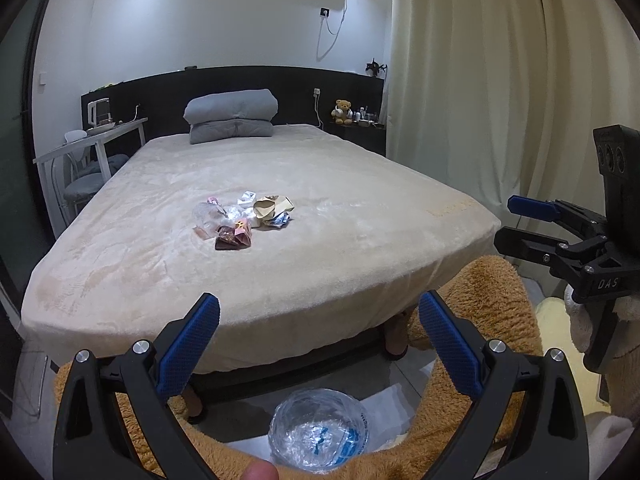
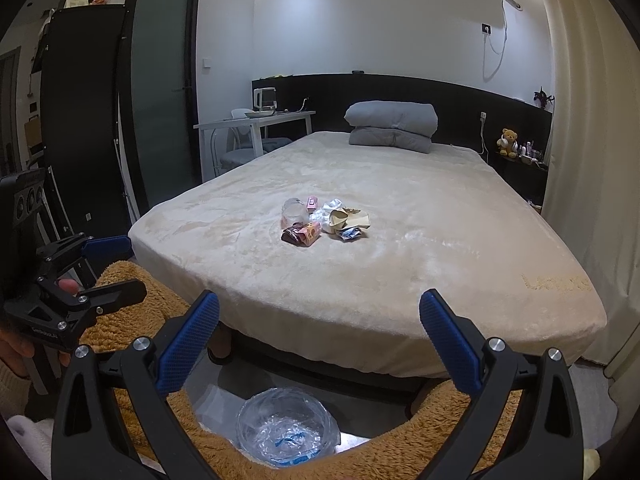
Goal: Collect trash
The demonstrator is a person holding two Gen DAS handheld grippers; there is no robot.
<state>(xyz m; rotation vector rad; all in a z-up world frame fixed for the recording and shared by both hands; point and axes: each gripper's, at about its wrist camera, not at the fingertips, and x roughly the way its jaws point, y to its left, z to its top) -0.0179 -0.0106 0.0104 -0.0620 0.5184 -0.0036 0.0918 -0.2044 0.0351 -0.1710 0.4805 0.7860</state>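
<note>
A small pile of trash [image 1: 244, 220] lies mid-bed: a clear plastic cup [image 2: 294, 212], a brown and pink wrapper [image 2: 302, 235], crumpled beige paper [image 2: 348, 218] and a blue-white wrapper. My left gripper [image 1: 320, 336] is open and empty, held short of the bed's foot edge, far from the pile. My right gripper [image 2: 320, 336] is likewise open and empty at the same distance. Each shows in the other's view, the right gripper [image 1: 516, 224] at the right edge and the left gripper [image 2: 124, 270] at the left edge. A bin with a clear liner [image 1: 318, 428] [image 2: 286, 428] stands on the floor below both.
The cream bed [image 1: 300, 280] fills the middle, with a folded grey quilt [image 1: 232, 116] at its head. A white desk and chair [image 1: 88, 144] stand left, a nightstand with a teddy bear [image 1: 343, 112] and a curtain [image 1: 500, 80] right. Brown plush fabric [image 1: 492, 292] frames the bin.
</note>
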